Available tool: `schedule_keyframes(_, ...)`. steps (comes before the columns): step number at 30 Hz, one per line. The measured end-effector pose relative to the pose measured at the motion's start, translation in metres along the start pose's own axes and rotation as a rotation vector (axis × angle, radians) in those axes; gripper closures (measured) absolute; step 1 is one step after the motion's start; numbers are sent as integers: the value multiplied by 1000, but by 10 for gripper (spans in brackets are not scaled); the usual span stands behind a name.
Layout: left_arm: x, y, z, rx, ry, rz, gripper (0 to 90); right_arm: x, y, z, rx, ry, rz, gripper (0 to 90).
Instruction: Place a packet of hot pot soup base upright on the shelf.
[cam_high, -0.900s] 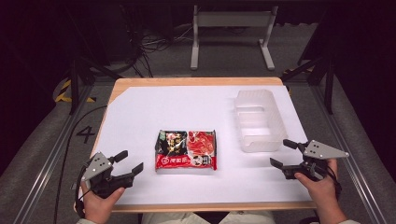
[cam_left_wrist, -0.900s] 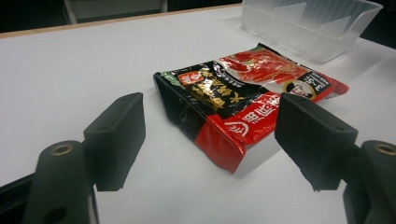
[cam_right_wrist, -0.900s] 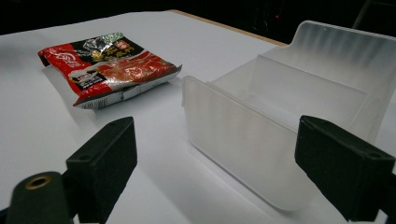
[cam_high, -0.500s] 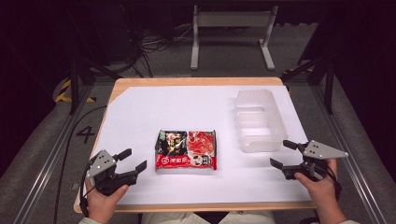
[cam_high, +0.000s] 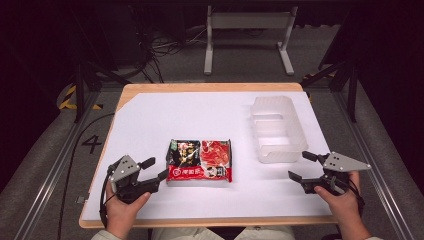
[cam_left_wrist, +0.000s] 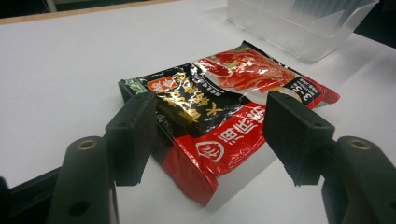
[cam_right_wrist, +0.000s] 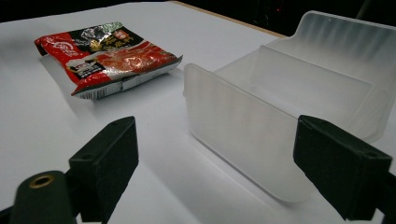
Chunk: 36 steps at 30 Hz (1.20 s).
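From the high view, a noodle packet (cam_high: 199, 160) lies flat near the middle of the white bench (cam_high: 150, 120), with a clear plastic bin (cam_high: 276, 127) well apart on its right. The left gripper (cam_high: 155, 168) sits just beside the packet's left edge, jaws spread and nothing between them. The right gripper (cam_high: 300, 166) rests near the bin's near end, jaws likewise apart and empty. The step in hand looks like picking up the packet with the left gripper, probably for the bin.

In the left gripper view, the packet (cam_left_wrist: 224, 107) lies straight ahead, its near corner between the two black jaws but touching neither. It is a soft, slippery foil pack that lies low, so the jaws should go in low along the bench and take the sealed edge or the near corner rather than the puffed middle. A little more forward travel before closing would give a deeper bite. Squeeze gently: the contents could crack, and a shallow pinch on the seam may slide off when lifted.

In the right gripper view, the bin (cam_right_wrist: 289, 107) stands close in front of the open jaws, its near wall upright, with the packet (cam_right_wrist: 105, 51) farther off to the left. The bin is light, so this gripper is well placed to steady the wall if the packet nudges it on the way in.
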<state>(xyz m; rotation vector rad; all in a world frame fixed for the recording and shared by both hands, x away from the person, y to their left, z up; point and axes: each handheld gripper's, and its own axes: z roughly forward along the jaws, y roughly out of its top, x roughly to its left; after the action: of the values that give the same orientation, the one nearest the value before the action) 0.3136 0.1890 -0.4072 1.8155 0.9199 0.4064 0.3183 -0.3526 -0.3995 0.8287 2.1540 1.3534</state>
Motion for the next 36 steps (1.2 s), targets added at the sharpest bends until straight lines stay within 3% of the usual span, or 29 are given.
schedule_keyframes(3,0,0,4,-11,27,6,362,1,0,0,3,0,-5,142)
schedule_keyframes(13,8,-8,18,19,22,-23,408,3,0,1,1,-1,-20,153)
schedule_keyframes(18,15,-14,26,49,-2,-53,415,3,0,1,6,-2,-25,152)
schedule_keyframes(25,16,-17,36,115,-35,-57,425,3,-1,2,10,-1,-26,152)
schedule_keyframes(30,16,-19,41,158,-4,-56,443,4,-1,3,9,17,-29,151)
schedule_keyframes(36,17,-18,46,188,-35,-86,441,4,-1,3,8,19,-29,150)
